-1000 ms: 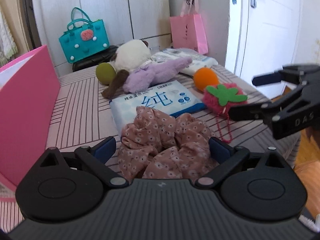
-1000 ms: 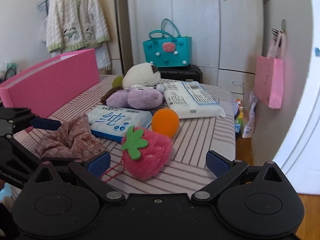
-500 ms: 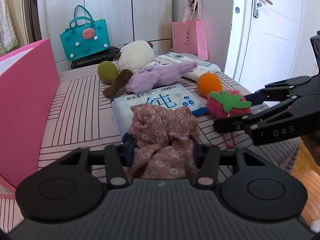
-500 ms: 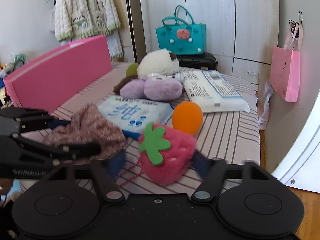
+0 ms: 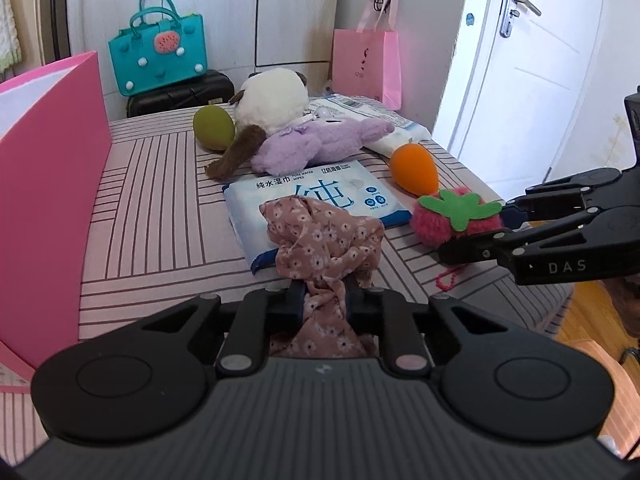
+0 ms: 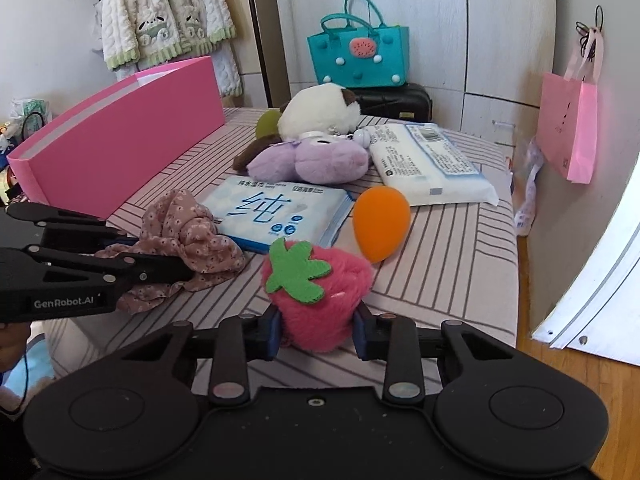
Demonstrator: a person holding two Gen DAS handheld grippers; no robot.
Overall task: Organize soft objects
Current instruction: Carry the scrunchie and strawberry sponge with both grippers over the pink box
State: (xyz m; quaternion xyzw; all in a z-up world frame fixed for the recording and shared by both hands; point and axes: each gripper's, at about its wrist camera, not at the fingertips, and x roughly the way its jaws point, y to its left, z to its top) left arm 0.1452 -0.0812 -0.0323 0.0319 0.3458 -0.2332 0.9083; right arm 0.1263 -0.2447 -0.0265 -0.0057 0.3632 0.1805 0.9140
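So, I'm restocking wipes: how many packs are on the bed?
2. The blue wet wipes pack lies just behind the floral scrunchie; the white pack lies farther back, beside the purple plush. Others may be hidden.

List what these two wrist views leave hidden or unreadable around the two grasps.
- Left wrist view: the lower part of the floral scrunchie is hidden by the left gripper shut on it.
- Right wrist view: the strawberry plush underside is hidden by the right gripper pinching it.
- Both views: the pink box interior is hidden by its own wall.
- Right wrist view: the white pack label print is too small to read.
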